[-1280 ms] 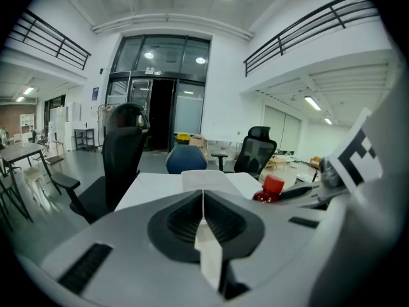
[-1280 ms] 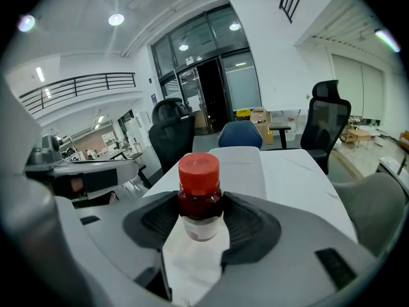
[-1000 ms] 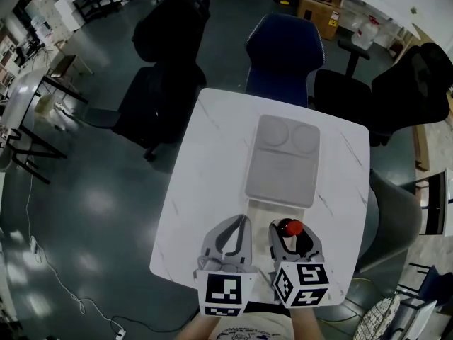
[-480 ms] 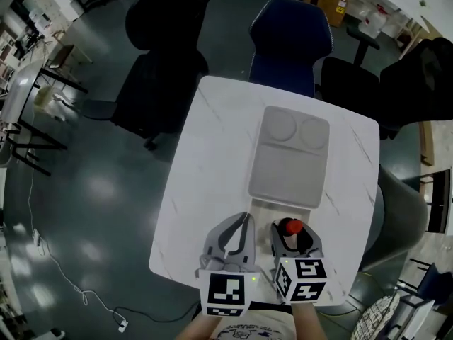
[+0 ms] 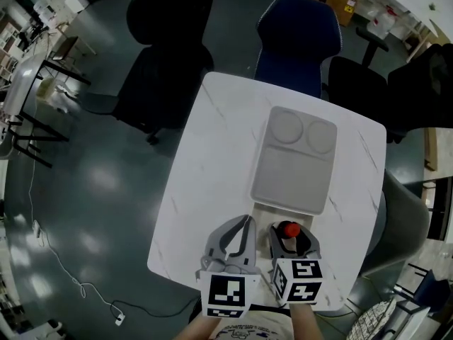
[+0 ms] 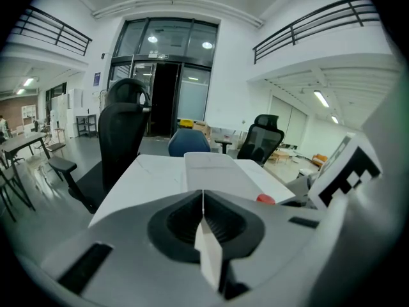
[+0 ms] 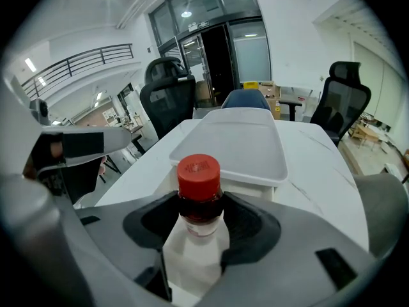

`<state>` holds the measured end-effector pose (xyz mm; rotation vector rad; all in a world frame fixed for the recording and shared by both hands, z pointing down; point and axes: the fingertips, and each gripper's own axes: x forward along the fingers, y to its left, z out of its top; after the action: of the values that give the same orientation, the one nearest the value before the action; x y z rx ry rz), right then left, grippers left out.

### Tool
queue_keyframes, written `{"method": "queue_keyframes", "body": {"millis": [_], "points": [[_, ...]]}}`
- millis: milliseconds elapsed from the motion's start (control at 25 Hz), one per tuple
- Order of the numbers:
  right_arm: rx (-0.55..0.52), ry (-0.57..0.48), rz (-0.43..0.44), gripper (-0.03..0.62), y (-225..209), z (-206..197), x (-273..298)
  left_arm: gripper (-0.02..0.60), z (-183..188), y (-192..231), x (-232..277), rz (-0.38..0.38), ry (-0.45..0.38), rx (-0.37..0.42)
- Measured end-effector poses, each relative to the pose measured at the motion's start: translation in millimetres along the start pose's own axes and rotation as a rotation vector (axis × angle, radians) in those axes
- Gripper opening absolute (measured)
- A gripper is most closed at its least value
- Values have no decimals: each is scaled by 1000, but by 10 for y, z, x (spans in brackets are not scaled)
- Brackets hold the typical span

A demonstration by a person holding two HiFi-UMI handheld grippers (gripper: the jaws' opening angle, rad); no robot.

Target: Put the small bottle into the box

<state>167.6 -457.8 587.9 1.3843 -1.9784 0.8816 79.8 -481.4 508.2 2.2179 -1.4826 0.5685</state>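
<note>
**Bottle held at the near edge of the box**

The right gripper (image 7: 200, 200) is clamped on the bottle (image 7: 197, 226). Its dark pads press on the neck from both sides, just below the red cap, and the bottle stands upright. In the head view the bottle (image 5: 289, 229) sits in the right gripper (image 5: 290, 231) at the near end of the white table (image 5: 205, 168), just near of the box (image 5: 294, 158). Whether its base touches the table cannot be told.

The left gripper (image 6: 203, 194) has its jaws pressed together with nothing between them. It hangs just left of the right one, over the table's near edge, as the head view shows (image 5: 243, 222).

The box is white and lies lengthwise in the middle of the table, towards the right. A flat lid covers it, with two round hollows at the far end. From the right gripper view the lid's near rim overhangs the box (image 7: 233, 146) right behind the bottle's cap.

A blue chair (image 5: 297, 37) stands at the far side of the table, and a black chair (image 5: 159, 55) at far left.
</note>
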Motion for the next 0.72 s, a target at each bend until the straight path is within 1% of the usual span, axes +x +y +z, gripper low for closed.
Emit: {"method": "queue_keyframes", "body": {"millis": [200, 440, 560, 720], "points": [[-13, 29, -1, 224, -14, -22, 74, 20, -32, 56, 50, 0, -3, 27], [-51, 72, -17, 224, -19, -76, 133, 20, -44, 56, 66, 4, 5, 11], [-49, 100, -29, 224, -40, -135, 149, 20, -50, 52, 71, 1, 7, 24], [-54, 85, -17, 224, 2, -108, 146, 20, -36, 49, 48, 8, 12, -3]]}}
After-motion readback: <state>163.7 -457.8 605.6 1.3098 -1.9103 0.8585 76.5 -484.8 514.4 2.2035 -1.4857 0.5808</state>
